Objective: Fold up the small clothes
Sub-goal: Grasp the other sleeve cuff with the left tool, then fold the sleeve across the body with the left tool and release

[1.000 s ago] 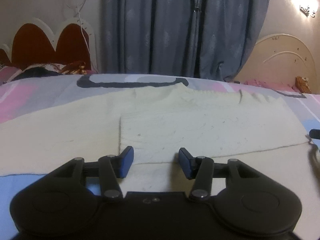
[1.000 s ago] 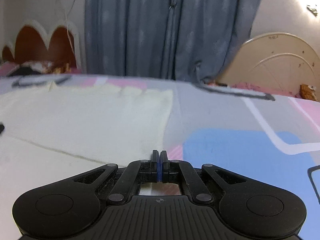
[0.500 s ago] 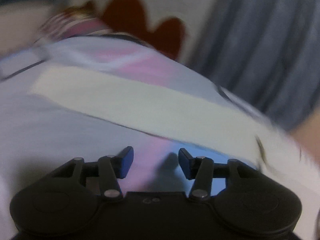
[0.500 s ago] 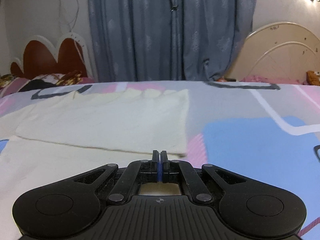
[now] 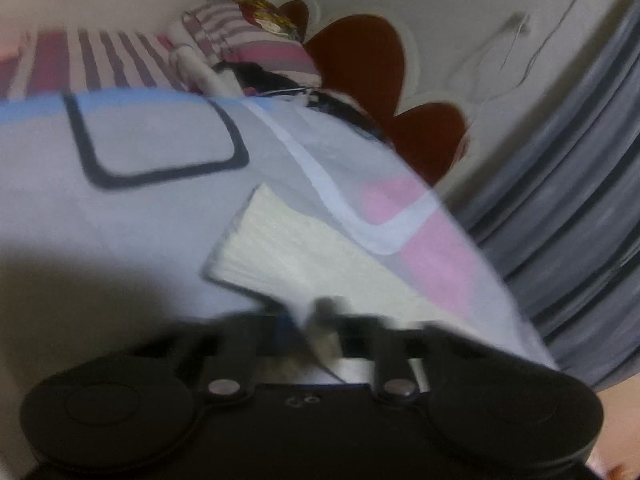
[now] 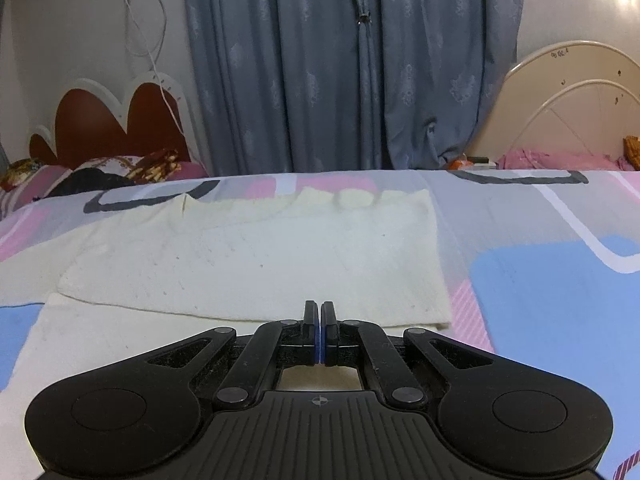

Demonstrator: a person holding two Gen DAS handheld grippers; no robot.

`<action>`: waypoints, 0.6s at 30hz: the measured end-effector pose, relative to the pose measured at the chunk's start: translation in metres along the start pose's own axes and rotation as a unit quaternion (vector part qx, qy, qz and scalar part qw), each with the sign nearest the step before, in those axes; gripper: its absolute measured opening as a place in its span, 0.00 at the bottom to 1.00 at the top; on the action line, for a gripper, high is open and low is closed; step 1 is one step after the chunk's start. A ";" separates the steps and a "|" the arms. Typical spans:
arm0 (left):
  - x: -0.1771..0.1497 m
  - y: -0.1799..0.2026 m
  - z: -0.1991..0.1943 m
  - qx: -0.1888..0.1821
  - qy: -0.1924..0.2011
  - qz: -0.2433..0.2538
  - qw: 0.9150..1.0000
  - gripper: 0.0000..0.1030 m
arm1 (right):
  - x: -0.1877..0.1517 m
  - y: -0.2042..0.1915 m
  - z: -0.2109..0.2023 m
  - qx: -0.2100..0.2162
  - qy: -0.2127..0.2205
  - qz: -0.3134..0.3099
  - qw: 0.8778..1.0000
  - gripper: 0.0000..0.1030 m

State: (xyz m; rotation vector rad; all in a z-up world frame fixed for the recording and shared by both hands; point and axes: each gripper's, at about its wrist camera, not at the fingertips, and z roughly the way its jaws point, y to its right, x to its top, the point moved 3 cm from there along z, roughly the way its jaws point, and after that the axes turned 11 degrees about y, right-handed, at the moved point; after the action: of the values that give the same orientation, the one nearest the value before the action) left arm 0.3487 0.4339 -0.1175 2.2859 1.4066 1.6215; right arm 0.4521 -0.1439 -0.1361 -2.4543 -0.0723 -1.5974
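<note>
Cream garment (image 6: 256, 256) lies flat on the patterned bedsheet (image 6: 540, 280), one part folded over the rest, in front of the blue curtain (image 6: 352, 64). Right gripper (image 6: 319, 320): jaws together, nothing btwn them, just at the garment's near edge. Left gripper (image 5: 316, 320): view blurred and tilted; jaws have just closed, clamped on the edge of the garment (image 5: 296, 256), w/ cloth running off from the tips.

Blue-grey curtains (image 6: 352, 68) hang closed behind the bed (image 6: 560, 280). Left of the curtains stands a scalloped red headboard (image 6: 104, 124) against a pale wall (image 6: 80, 20); right of them, a cream arched headboard (image 6: 576, 96).
</note>
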 end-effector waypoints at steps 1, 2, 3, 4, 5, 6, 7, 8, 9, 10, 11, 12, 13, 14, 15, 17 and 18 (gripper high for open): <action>0.002 0.009 -0.006 -0.001 0.015 0.023 1.000 0.02 | 0.001 -0.001 0.000 0.000 0.000 0.000 1.000 0.00; 0.003 0.025 -0.012 -0.007 0.032 0.061 0.998 0.02 | 0.001 0.000 0.001 0.001 0.000 0.000 1.000 0.00; 0.001 0.040 -0.019 -0.019 0.043 0.089 0.995 0.02 | 0.002 0.000 0.001 0.002 0.001 0.000 1.000 0.00; -0.003 0.060 -0.024 -0.040 0.048 0.111 0.992 0.02 | 0.001 0.001 0.000 0.001 0.002 0.001 1.000 0.00; -0.008 0.084 -0.027 -0.064 0.049 0.135 0.988 0.02 | 0.000 0.002 0.000 0.000 0.002 0.003 1.000 0.00; -0.015 0.107 -0.030 -0.086 0.048 0.159 0.982 0.02 | -0.002 0.003 0.001 -0.001 0.001 0.006 1.000 0.00; -0.023 0.130 -0.031 -0.111 0.044 0.178 0.977 0.02 | -0.003 0.004 0.002 -0.002 0.000 0.008 1.000 0.00; -0.034 0.153 -0.034 -0.137 0.035 0.193 0.971 0.02 | -0.004 0.005 0.002 -0.004 -0.002 0.012 1.000 0.00; -0.047 0.178 -0.038 -0.158 0.029 0.211 0.964 0.02 | -0.004 0.006 0.002 -0.005 -0.002 0.014 1.000 0.00; -0.063 0.204 -0.043 -0.179 0.023 0.231 0.956 0.02 | -0.004 0.009 0.000 -0.006 -0.001 0.016 1.000 0.00; -0.078 0.227 -0.046 -0.199 0.014 0.246 0.949 0.02 | -0.004 0.011 -0.001 -0.007 -0.001 0.018 1.000 0.00; -0.097 0.252 -0.050 -0.218 0.005 0.265 0.939 0.02 | -0.003 0.013 -0.002 -0.007 0.000 0.021 1.000 0.00; -0.114 0.271 -0.054 -0.230 -0.003 0.284 0.931 0.02 | -0.003 0.016 -0.004 -0.008 0.001 0.024 1.000 0.00; -0.132 0.291 -0.058 -0.243 -0.012 0.301 0.922 0.02 | -0.003 0.019 -0.005 -0.009 0.002 0.027 1.000 0.00; -0.148 0.306 -0.060 -0.253 -0.022 0.314 0.915 0.02 | -0.002 0.023 -0.007 -0.011 0.003 0.031 0.999 0.00; -0.185 0.335 -0.066 -0.269 -0.045 0.345 0.898 0.02 | -0.002 0.031 -0.010 -0.015 0.004 0.041 0.999 0.00; -0.203 0.346 -0.066 -0.275 -0.058 0.361 0.889 0.02 | -0.001 0.034 -0.011 -0.017 0.004 0.046 0.999 0.00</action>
State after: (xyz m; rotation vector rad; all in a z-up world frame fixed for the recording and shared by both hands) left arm 0.5111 0.0629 -0.0774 2.5677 -0.0218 1.6589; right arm 0.4471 -0.1792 -0.1382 -2.4390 0.0692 -1.5817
